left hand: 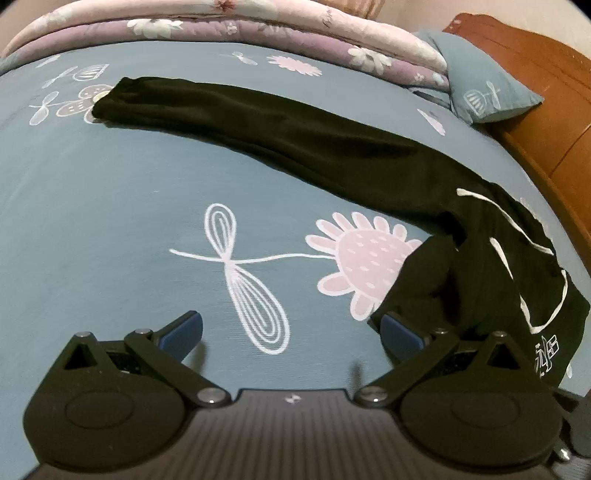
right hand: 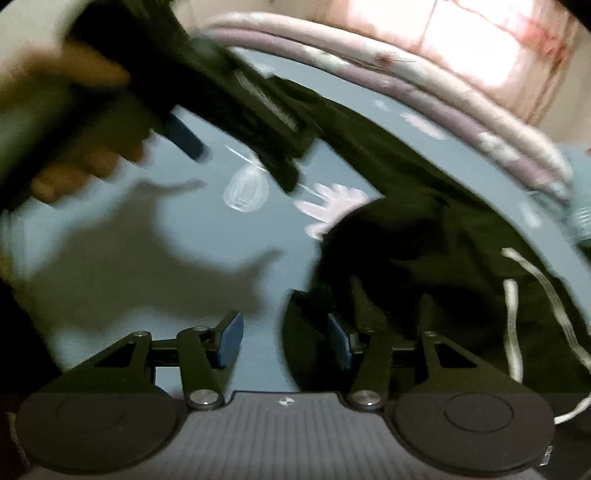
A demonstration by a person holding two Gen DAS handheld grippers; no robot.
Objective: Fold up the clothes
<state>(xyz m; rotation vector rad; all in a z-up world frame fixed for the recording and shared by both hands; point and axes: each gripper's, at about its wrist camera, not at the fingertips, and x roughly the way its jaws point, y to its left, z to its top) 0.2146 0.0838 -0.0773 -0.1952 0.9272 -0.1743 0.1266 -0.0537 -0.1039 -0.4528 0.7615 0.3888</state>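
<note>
A pair of black trousers (left hand: 295, 136) lies on the blue flowered bed sheet (left hand: 110, 206). One leg stretches to the far left, and the waist with its white drawstring (left hand: 502, 254) is bunched at the right. My left gripper (left hand: 291, 332) hovers open over the sheet, its right pad (left hand: 400, 334) at the edge of the black cloth. The right wrist view is blurred. There my right gripper (right hand: 285, 339) is open, its right finger over the trousers (right hand: 424, 240). The left gripper (right hand: 236, 162), held by a hand (right hand: 74, 162), shows open at the upper left.
A folded pink and purple floral quilt (left hand: 258, 26) lies along the far side of the bed. A blue pillow (left hand: 484, 85) rests against the brown wooden headboard (left hand: 546, 92) at the right. Bare sheet spreads left of the trousers.
</note>
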